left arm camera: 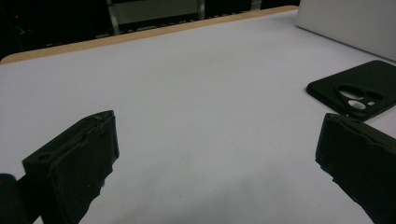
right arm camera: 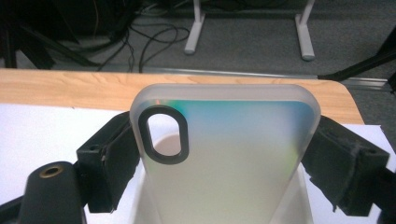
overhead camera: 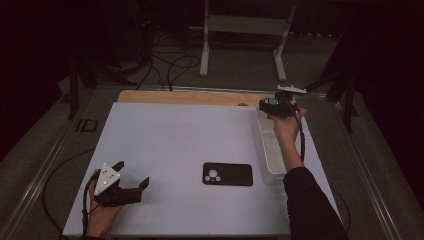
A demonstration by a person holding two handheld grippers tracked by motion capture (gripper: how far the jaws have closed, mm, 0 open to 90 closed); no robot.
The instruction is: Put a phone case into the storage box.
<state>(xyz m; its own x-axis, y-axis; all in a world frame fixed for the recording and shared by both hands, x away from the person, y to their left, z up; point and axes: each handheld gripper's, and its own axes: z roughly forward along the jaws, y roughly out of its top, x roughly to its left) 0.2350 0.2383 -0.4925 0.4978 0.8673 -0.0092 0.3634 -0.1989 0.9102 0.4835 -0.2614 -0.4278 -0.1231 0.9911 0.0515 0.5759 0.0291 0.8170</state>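
Holding a translucent phone case over the far end of the clear bin, the right hand-held gripper looks mid-transfer in the high view; a black phone case lies on the tabletop. The left gripper view shows the left hand-held gripper spread wide, empty, near that black case. In the right gripper view both jaws clamp the translucent case's edges; next, lower and release, or carry it clear.

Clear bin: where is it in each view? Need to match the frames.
High view: clear bin at the table's right side, below the right claw.
Left gripper view: its pale wall in the top right corner.
Right gripper view: bottom edge, behind the translucent phone case that the claw grips.
Shared landmark: wooden table edge, far side.
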